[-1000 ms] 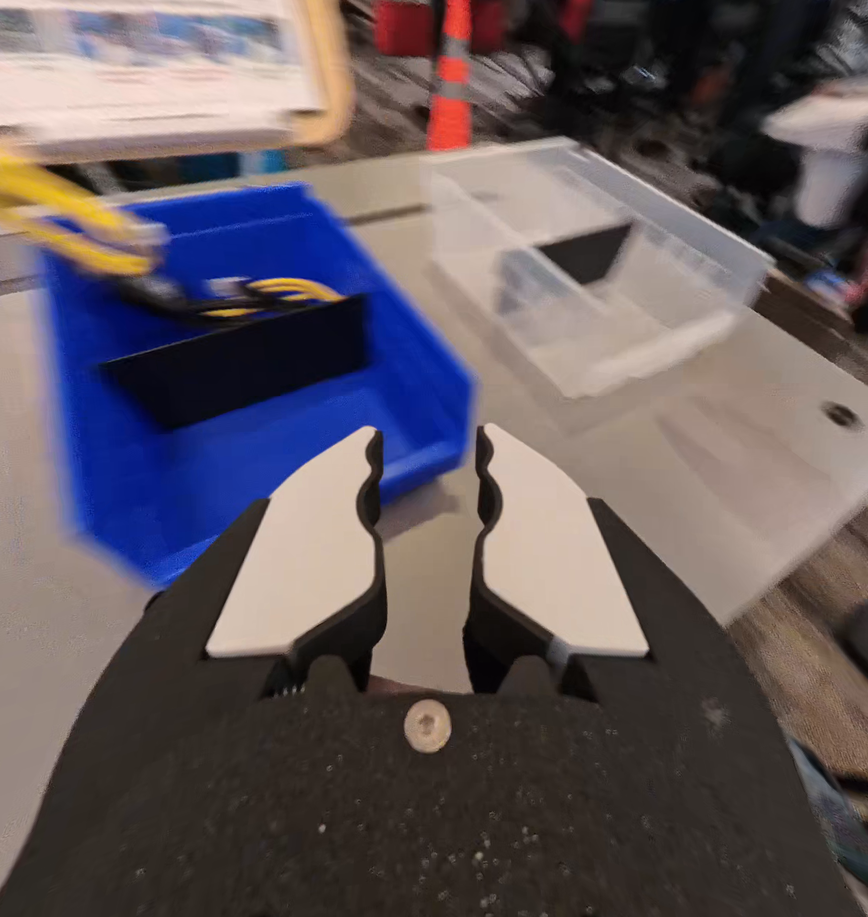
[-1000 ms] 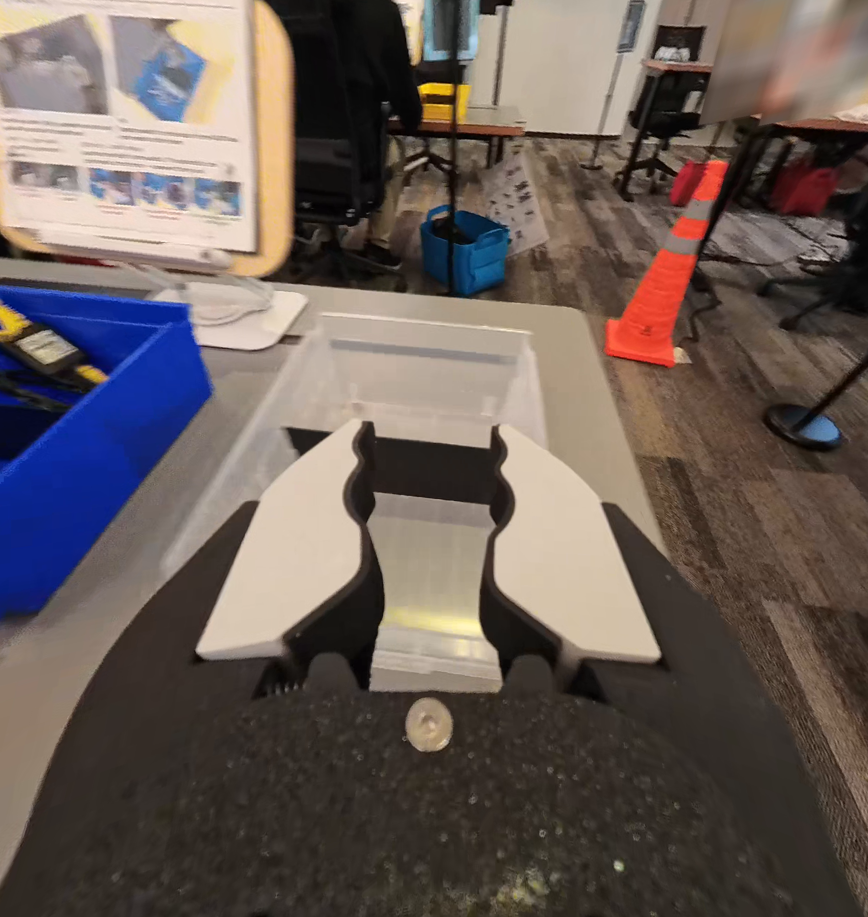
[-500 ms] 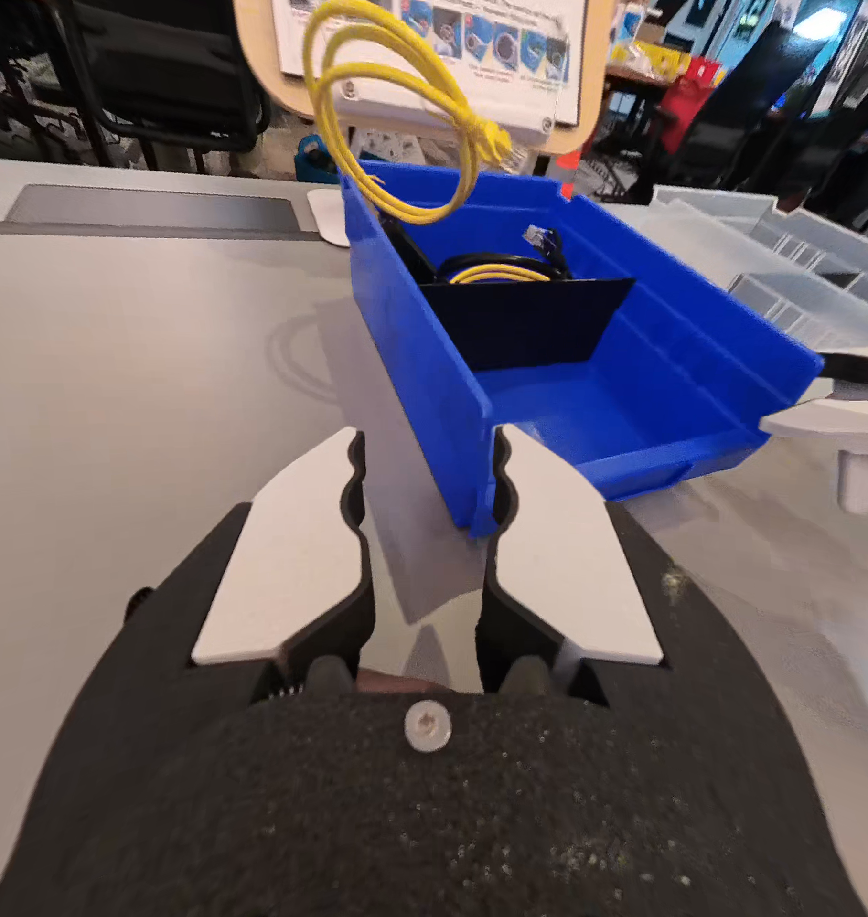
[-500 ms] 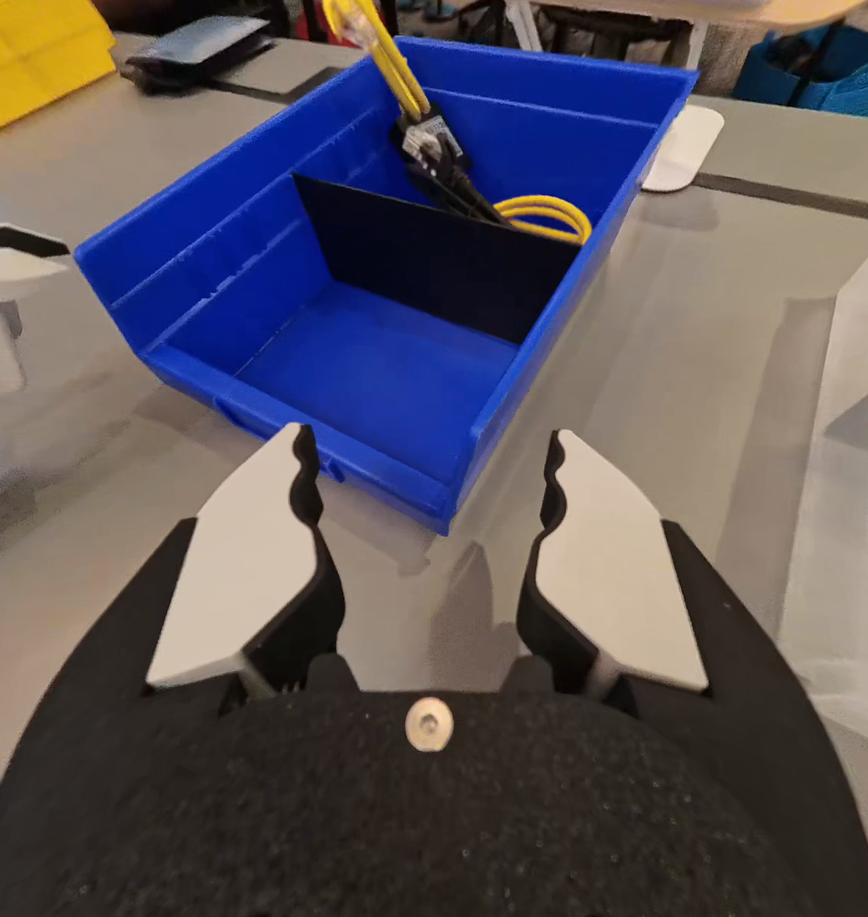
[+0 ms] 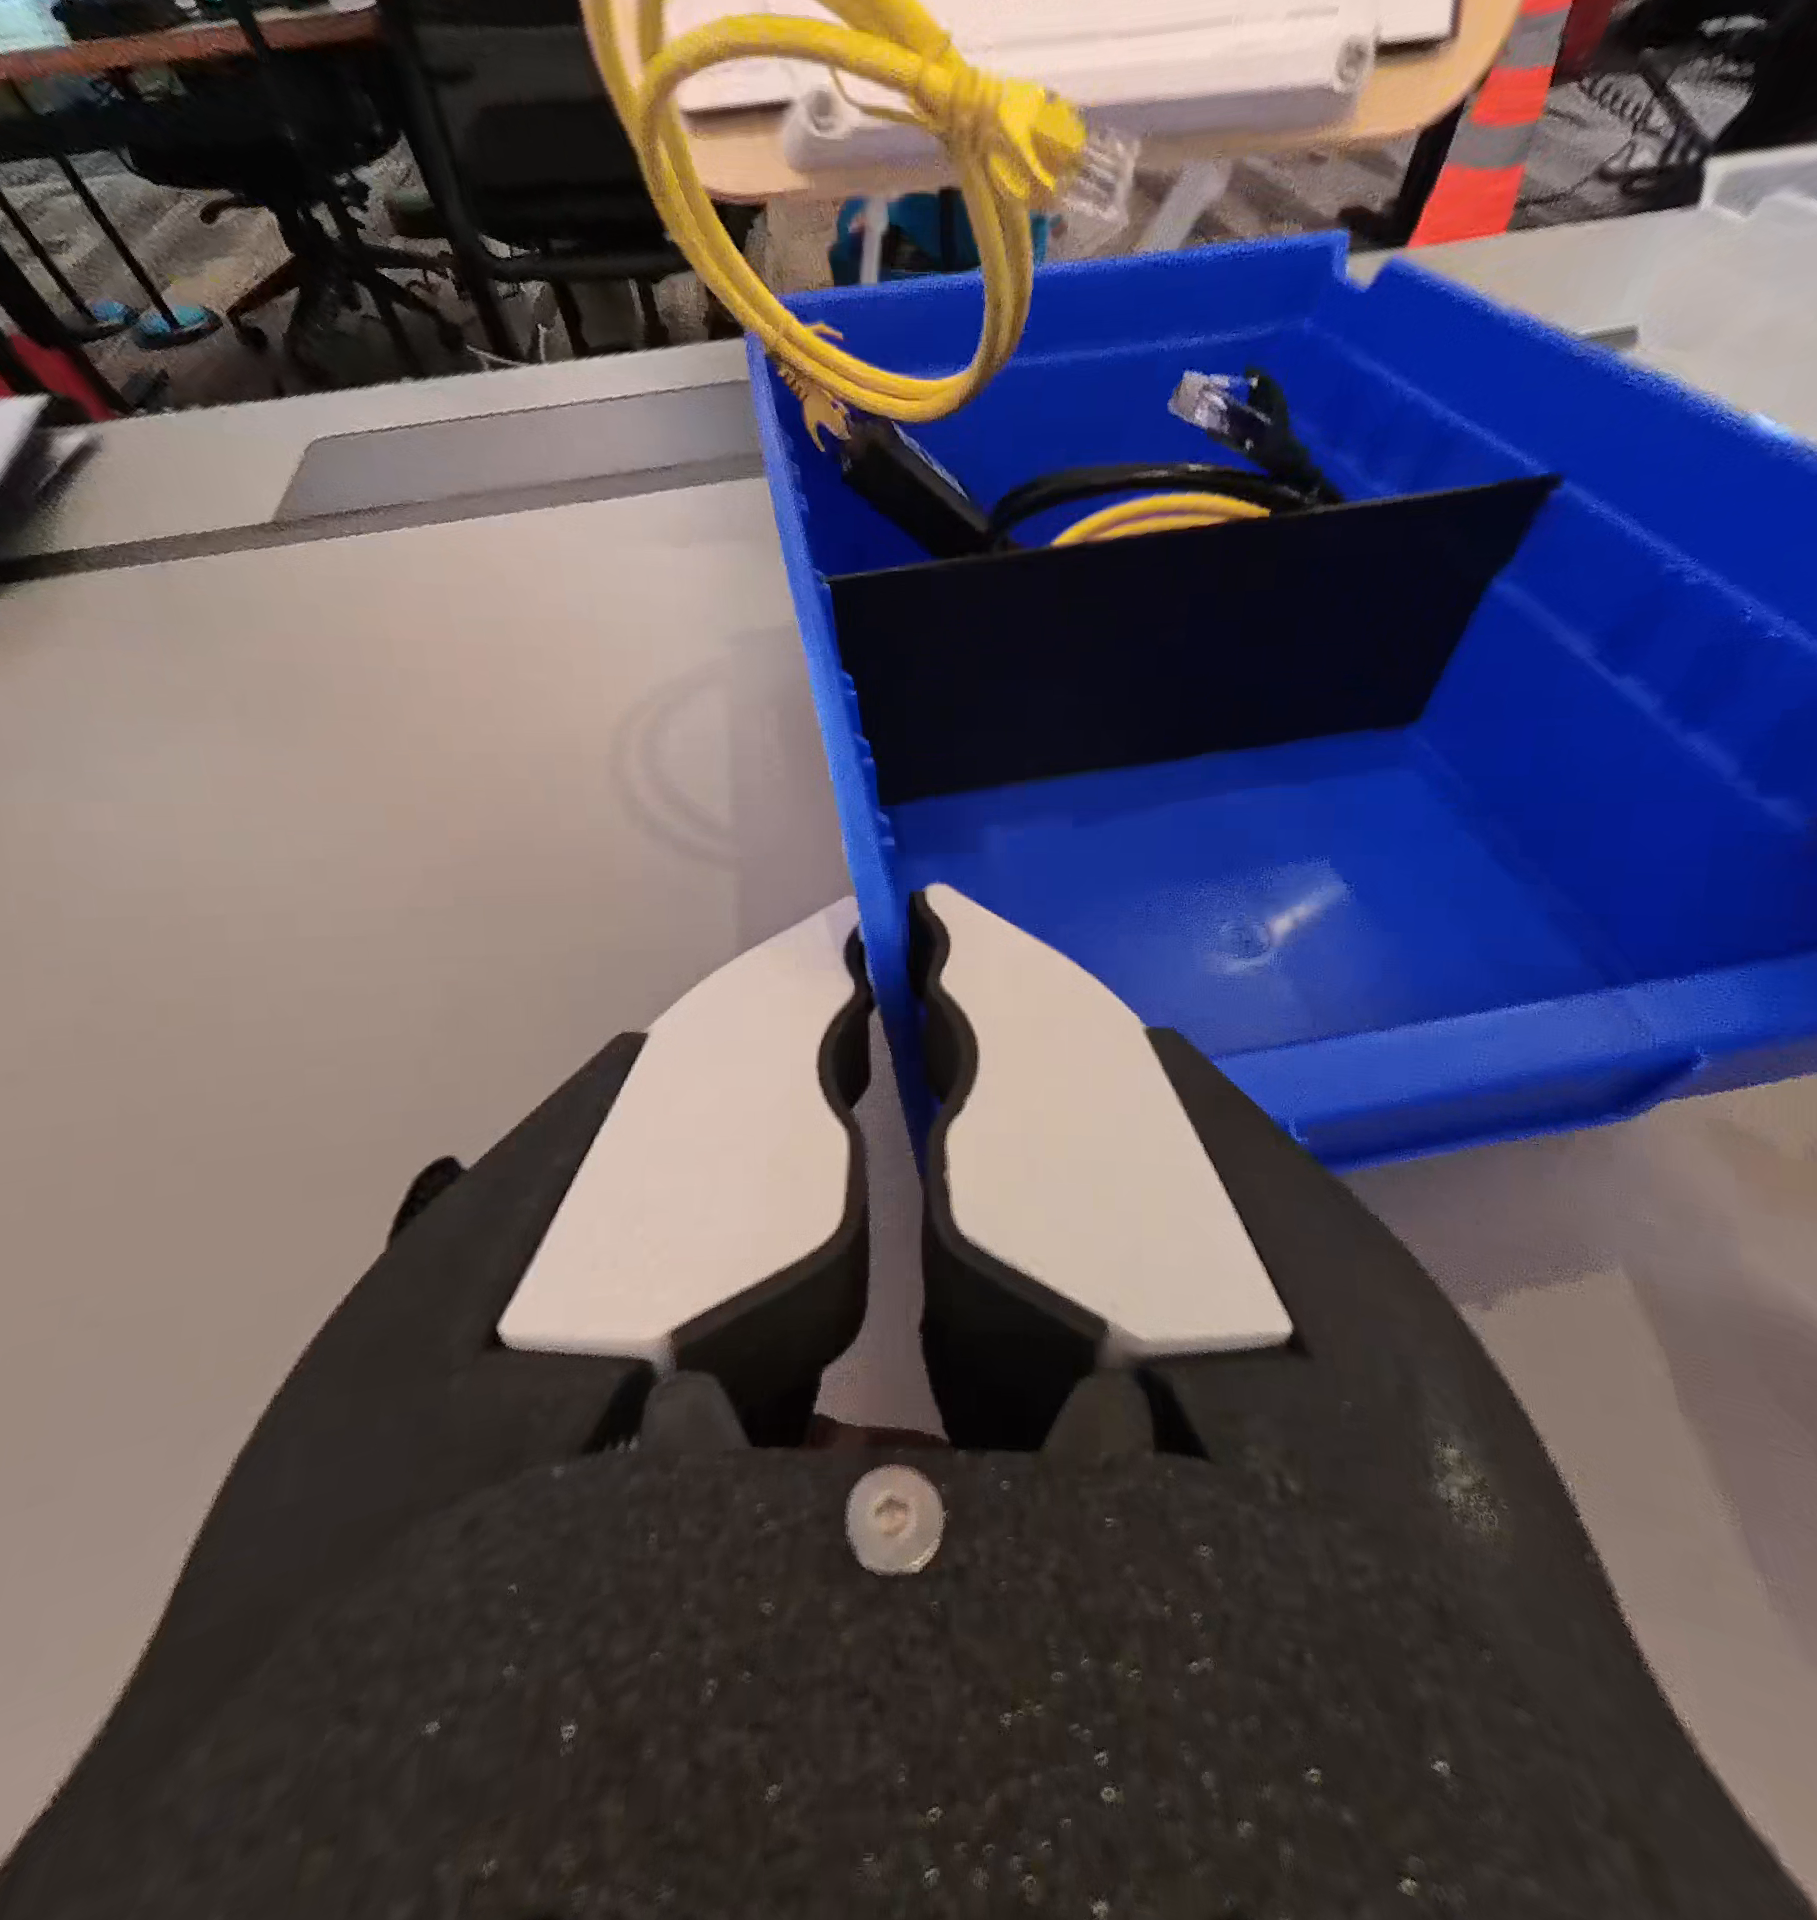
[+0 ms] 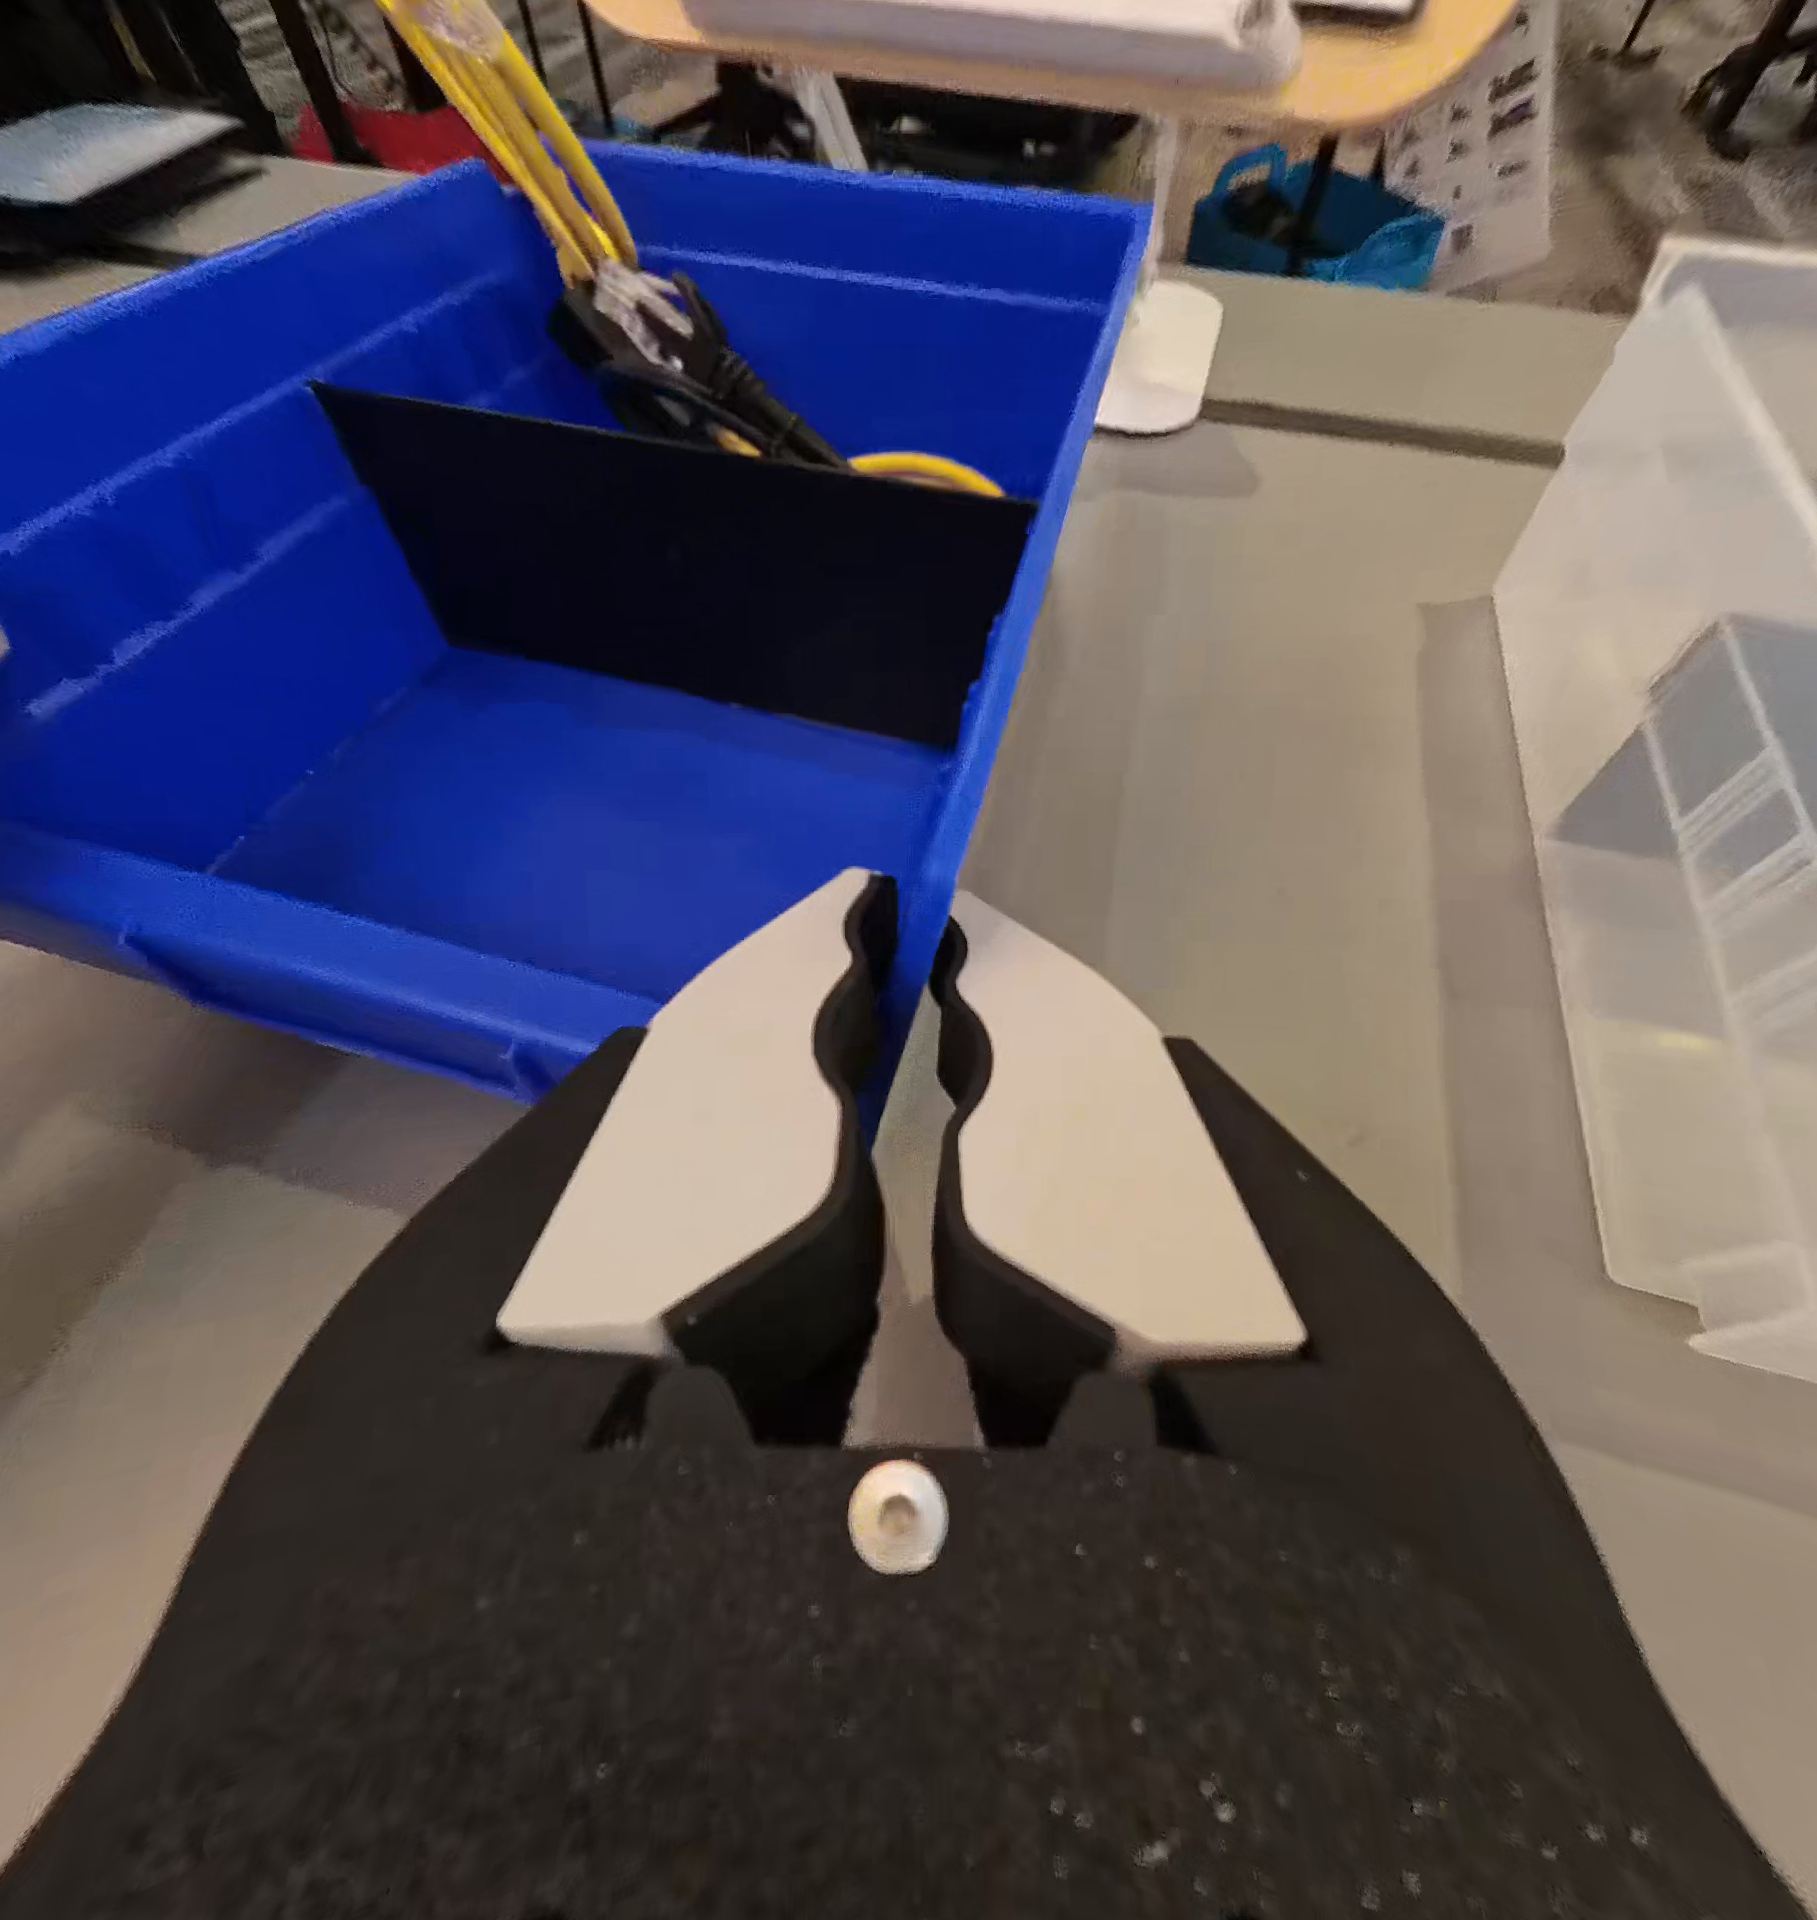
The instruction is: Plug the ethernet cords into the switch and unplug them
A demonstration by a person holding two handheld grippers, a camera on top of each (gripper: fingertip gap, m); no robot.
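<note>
I had both grippers clamped on the blue bin (image 5: 1610, 665) where it sat on the grey counter (image 5: 312, 831): the left gripper (image 5: 888, 935) held the bin's left side wall, its fingers (image 5: 1039, 1122) pressed to either face of the thin plastic, while the right gripper (image 6: 914, 914) pinched the opposite side wall at the near corner, one of its fingers (image 6: 738, 1101) inside the bin and the other outside. A dark divider (image 5: 1143, 665) split the bin crosswise, and the near compartment lay bare and blue at 1 o'clock from my left fingers. The ethernet cords were all in the far compartment at 12 o'clock: a yellow cord (image 5: 842, 208) looped up and out over the back rim, its clear plug (image 5: 1096, 177) hanging in the air, while a black cord (image 5: 1268, 436) with another clear plug and a second yellow coil (image 5: 1153, 520) lay tangled behind the divider. A small black device (image 5: 909, 478) leaned among them; I could not tell whether it was the switch. A clear plastic bin (image 6: 1714, 779) stood at 2 o'clock from my right gripper, apart from the blue one, and a sign stand's white base (image 6: 1158, 364) rested on the counter beyond the blue bin's far corner.
</note>
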